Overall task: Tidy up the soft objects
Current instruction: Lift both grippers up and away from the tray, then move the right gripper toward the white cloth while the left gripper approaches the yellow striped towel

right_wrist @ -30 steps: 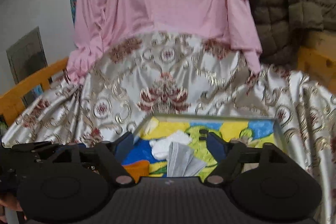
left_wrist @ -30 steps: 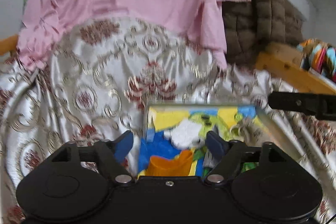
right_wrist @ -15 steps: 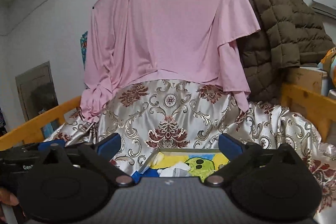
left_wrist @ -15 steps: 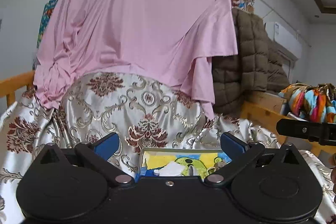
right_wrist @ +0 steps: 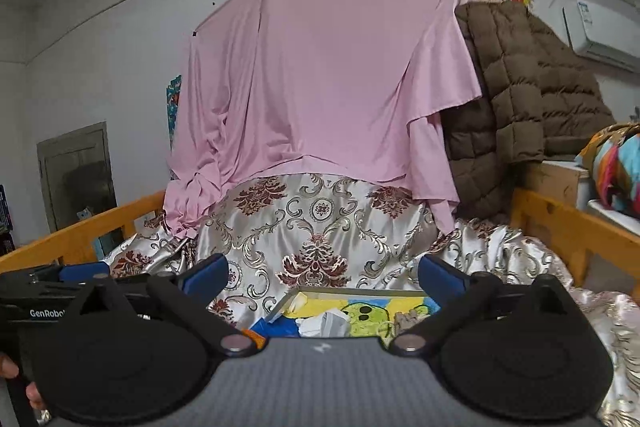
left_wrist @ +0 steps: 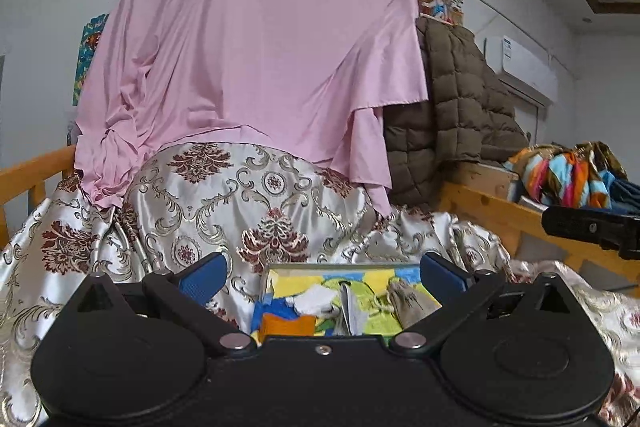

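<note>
Left wrist view: both grippers, left (left_wrist: 323, 273) and right (right_wrist: 323, 273), hover with fingers spread and empty above the tray (left_wrist: 344, 267); I'd drop straight onto one cloth (left_wrist: 316, 301), not the pile.

Two black two-finger grippers with blue fingertip pads: left gripper (left_wrist: 323, 273), lower centre of its own view; right gripper (right_wrist: 323, 271), likewise, and its black body at the right edge of the left view.

One shallow rectangular tray with a cartoon-printed lining (left_wrist: 344, 266), lower centre.

Soft items in the tray, four made out:
- one orange cloth piece (left_wrist: 287, 325)
- one white cloth wad (left_wrist: 316, 298)
- one grey folded cloth (left_wrist: 352, 307)
- one beige drawstring pouch (left_wrist: 410, 303)

One pink hanging sheet (left_wrist: 256, 55), upper centre.

One silver brocade bedspread with maroon medallions (left_wrist: 224, 203), centre.

One brown quilted jacket (left_wrist: 456, 107), right.

One multicoloured striped fabric bundle (left_wrist: 568, 175), far right.

One white wall air-conditioner (left_wrist: 520, 67), upper right.
</note>
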`<state>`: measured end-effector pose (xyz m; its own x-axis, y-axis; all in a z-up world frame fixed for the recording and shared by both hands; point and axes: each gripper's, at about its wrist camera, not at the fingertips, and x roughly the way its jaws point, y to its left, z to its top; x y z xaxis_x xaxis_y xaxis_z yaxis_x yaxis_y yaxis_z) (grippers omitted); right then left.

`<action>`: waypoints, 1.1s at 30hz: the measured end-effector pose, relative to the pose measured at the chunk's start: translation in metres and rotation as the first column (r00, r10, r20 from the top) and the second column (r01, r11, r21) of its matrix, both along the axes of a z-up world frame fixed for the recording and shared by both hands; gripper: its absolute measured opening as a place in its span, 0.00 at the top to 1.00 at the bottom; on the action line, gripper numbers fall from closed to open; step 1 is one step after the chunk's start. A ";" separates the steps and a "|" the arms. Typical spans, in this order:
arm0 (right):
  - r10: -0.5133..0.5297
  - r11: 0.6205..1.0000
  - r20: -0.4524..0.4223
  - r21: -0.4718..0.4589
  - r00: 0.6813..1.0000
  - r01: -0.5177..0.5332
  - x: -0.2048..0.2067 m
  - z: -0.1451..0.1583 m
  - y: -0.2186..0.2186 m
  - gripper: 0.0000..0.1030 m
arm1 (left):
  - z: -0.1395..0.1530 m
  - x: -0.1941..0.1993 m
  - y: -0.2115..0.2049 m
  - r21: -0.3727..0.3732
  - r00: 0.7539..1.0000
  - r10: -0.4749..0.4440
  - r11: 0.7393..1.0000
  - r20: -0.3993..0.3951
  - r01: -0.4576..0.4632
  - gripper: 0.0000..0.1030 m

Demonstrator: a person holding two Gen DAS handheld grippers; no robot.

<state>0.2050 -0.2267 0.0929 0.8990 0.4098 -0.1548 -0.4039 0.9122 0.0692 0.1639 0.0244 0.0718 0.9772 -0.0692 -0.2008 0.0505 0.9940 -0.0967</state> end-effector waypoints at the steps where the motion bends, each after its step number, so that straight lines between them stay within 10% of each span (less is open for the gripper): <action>1: -0.003 1.000 0.012 -0.010 1.000 0.003 -0.008 -0.002 -0.001 0.00 | -0.002 -0.006 -0.001 0.006 1.000 -0.002 1.000 0.001 0.002 0.01; 11: -0.034 0.995 0.050 -0.087 0.998 0.038 -0.073 -0.034 -0.003 0.00 | -0.020 -0.045 -0.005 0.041 0.998 -0.016 0.999 -0.055 0.018 0.01; 33: -0.109 0.971 -0.221 -0.232 0.969 0.056 -0.109 -0.115 -0.006 0.00 | -0.078 -0.054 -0.039 0.234 0.945 -0.198 0.937 -0.261 0.261 0.01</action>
<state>0.0965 -0.2324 -0.0217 0.8571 0.2672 -0.4403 -0.3237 0.9444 -0.0570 0.1100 -0.0150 -0.0066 0.8655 -0.2004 -0.4590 0.2878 0.9490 0.1284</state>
